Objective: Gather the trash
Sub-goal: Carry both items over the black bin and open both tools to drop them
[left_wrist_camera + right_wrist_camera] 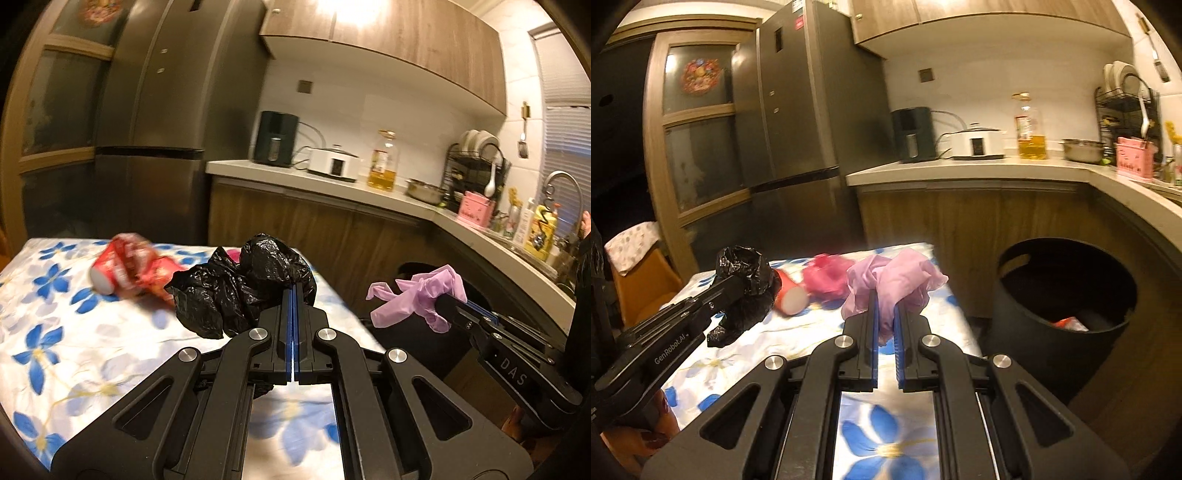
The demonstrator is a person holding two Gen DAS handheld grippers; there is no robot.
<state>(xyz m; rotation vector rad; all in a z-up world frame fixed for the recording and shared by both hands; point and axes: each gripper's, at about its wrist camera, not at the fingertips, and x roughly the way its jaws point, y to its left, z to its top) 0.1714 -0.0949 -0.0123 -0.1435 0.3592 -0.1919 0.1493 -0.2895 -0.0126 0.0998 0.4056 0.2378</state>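
Right wrist view: right gripper (885,308) clamped on purple glove (894,278); bin (1063,295) lies ahead-right, nearer than to left gripper (738,291), clamped on black bag (746,269).

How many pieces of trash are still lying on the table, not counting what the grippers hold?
2: a red cup on its side on the floral cloth, and a crumpled pink bag just right of it. More may be hidden behind the held black bag.

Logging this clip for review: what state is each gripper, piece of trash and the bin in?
left gripper: shut on black plastic bag, lifted
right gripper: shut on purple glove, lifted
red paper cup: lying on its side on the table
pink wrapper: crumpled on the table
black trash bin: open, trash inside
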